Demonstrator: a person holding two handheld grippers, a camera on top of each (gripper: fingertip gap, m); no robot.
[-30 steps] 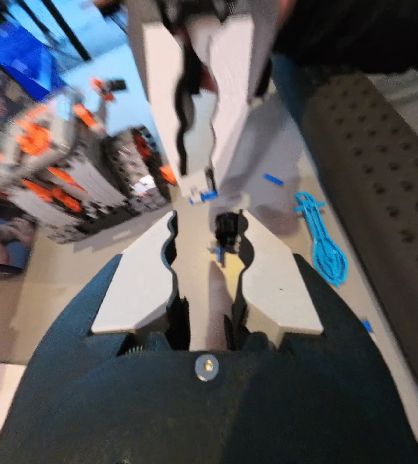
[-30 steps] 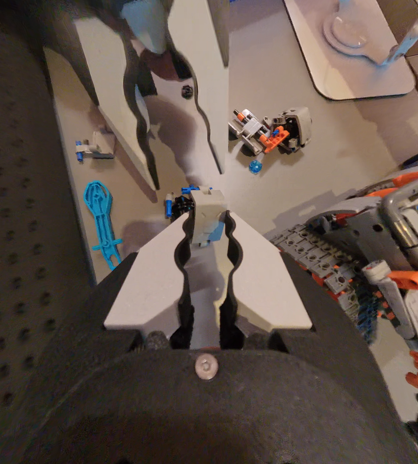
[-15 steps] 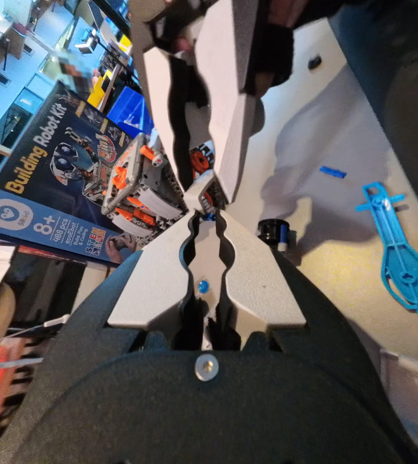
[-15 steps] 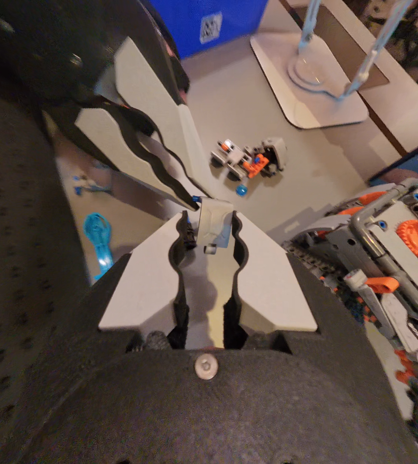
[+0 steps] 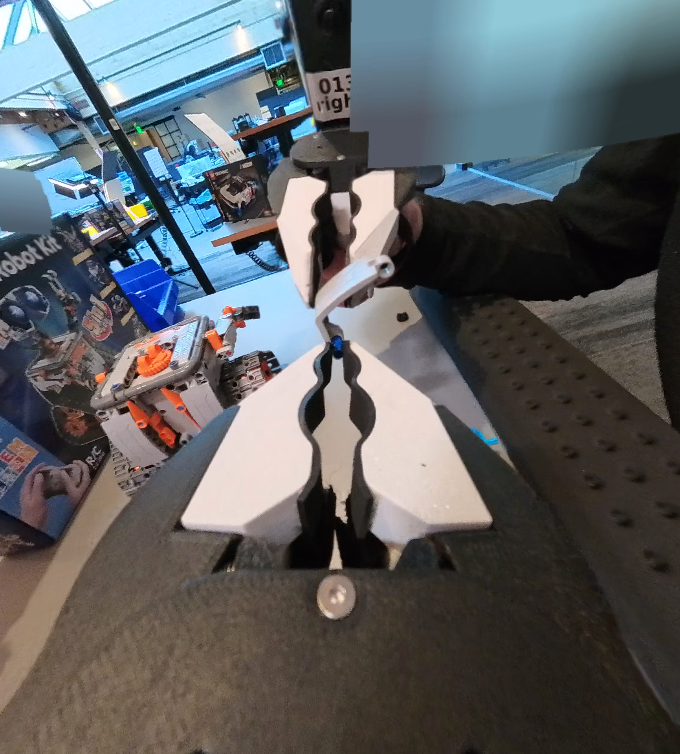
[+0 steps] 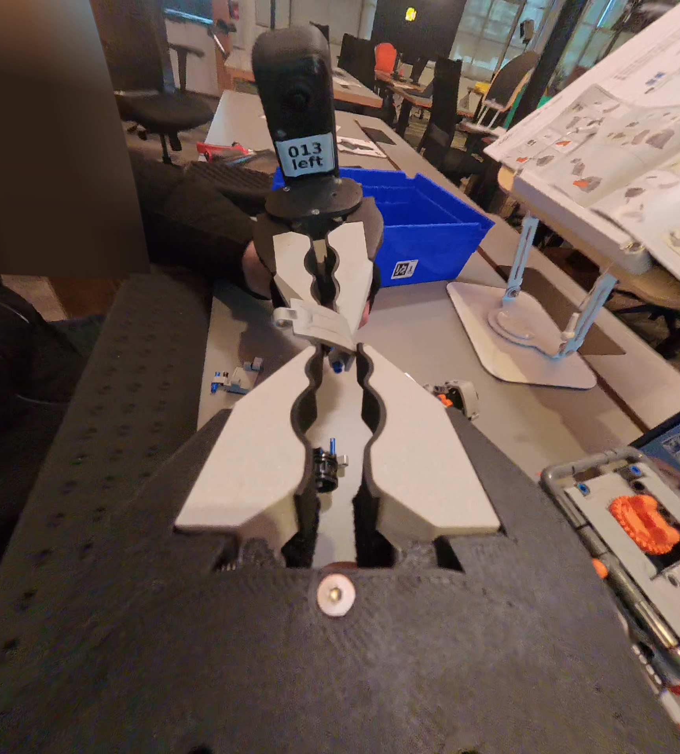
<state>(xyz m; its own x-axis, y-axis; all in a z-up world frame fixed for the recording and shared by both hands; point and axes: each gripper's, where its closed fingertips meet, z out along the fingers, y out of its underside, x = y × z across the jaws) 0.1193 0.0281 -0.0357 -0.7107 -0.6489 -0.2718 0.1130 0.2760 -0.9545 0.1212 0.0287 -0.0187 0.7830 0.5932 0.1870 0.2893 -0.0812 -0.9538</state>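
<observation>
The left gripper (image 5: 336,353) had its fingers drawn almost together, nipping a small blue pin (image 5: 336,344) at the very tips. Facing it tip to tip, the right gripper (image 6: 338,349) was closed to a narrow gap on a curved grey panel (image 6: 322,326), whose lower end met the pin. Both were held in the air above the bench (image 6: 411,347).

On the bench below lay a black wheel piece (image 6: 325,469), with a grey and orange robot model (image 5: 166,367) to one side and a blue bin (image 6: 420,228) farther off.

The pin seemed the weak point. With so little of it gripped, any twist or sideways push between the two grippers could have flicked it out or turned the panel in its hold.
</observation>
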